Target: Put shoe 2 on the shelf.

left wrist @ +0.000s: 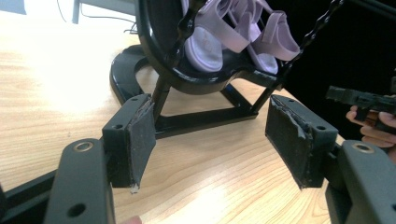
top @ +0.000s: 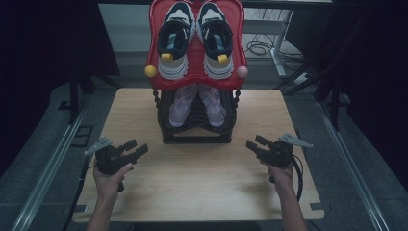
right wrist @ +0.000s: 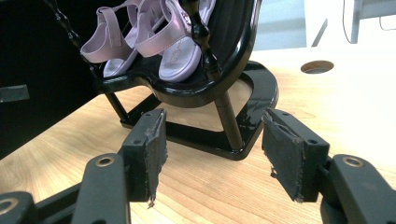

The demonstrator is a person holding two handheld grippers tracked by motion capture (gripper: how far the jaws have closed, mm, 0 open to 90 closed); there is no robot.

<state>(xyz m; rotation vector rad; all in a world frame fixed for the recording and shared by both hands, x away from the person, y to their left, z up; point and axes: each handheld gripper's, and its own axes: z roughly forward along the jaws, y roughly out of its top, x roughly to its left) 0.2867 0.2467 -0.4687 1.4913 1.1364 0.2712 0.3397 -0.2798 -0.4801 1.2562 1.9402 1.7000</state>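
I hold both tools low over the wooden table (top: 192, 183), my left gripper (top: 136, 148) and my right gripper (top: 254, 144) each aimed inward at the black shoe rack (top: 197, 132) that stands at the middle of the far half of the table. Both sets of jaws stand wide apart with nothing between them; in the left gripper view the worn pads (left wrist: 141, 140) frame the rack's foot, and in the right gripper view the same holds from the other side. The nearest things to take are the pair of lilac sandals (top: 197, 107) on the lower black shelf, toes tilted down toward me; above them, on the red upper shelf (top: 154, 43), sits a pair of white and navy sneakers (top: 196, 38). I judge the sandals light and soft, with smooth straps (right wrist: 105, 39) that may flex or slip under a pinch, so the firmer sole edge near the toe or heel looks the better hold. The glossy rack seems stiff but top-heavy, and a careless tug could tip it.
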